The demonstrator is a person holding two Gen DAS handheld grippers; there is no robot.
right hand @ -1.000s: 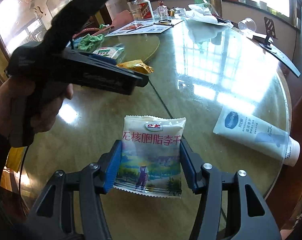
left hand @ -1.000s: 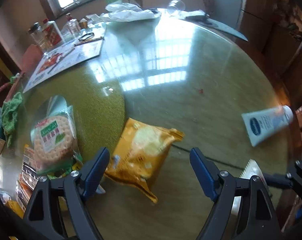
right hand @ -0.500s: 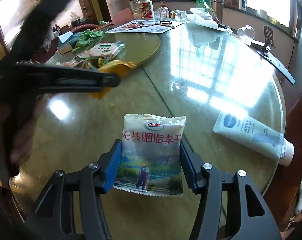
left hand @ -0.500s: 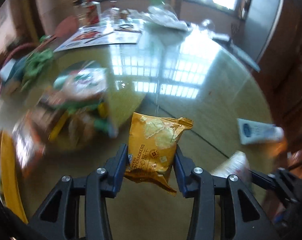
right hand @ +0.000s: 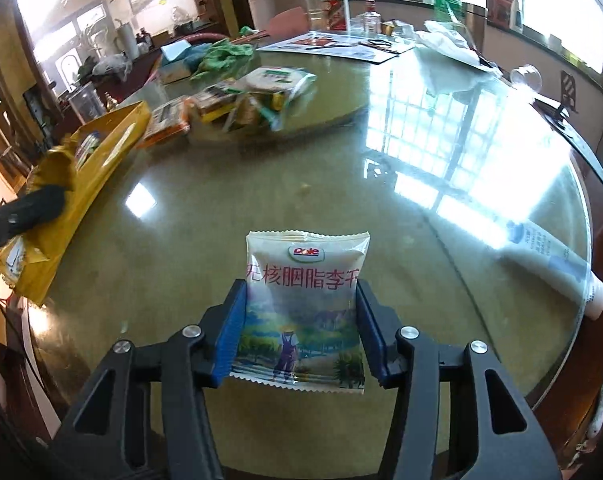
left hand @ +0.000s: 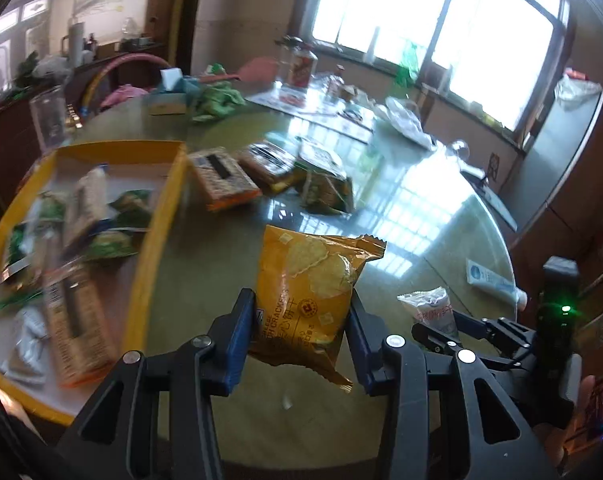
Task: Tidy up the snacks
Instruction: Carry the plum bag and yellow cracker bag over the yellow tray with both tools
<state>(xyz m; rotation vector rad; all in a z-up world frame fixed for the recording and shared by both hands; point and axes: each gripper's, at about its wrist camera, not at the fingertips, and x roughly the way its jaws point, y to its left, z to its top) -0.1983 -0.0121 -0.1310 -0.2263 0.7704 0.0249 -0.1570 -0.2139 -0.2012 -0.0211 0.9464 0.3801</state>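
Cracker bag (left hand: 307, 304) pinched in left gripper (left hand: 299, 344), lifted above glass table (left hand: 421, 216), beside yellow tray (left hand: 157, 216) of snacks. Plum bag (right hand: 303, 312) between closing pads of right gripper (right hand: 301, 336), clamped. Tube (right hand: 553, 264) lies near table edge.

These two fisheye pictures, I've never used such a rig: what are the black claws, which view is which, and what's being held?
No robot here: a person holds a two-finger gripper in each hand, with a camera looking along its fingers. In the left wrist view, the left gripper is shut on an orange cracker packet, beside a yellow cardboard tray holding snacks. In the right wrist view, the right gripper is closing its jaws on a white Dole fruit packet. Loose snack packets and a white tube lie on the round glass-topped table.
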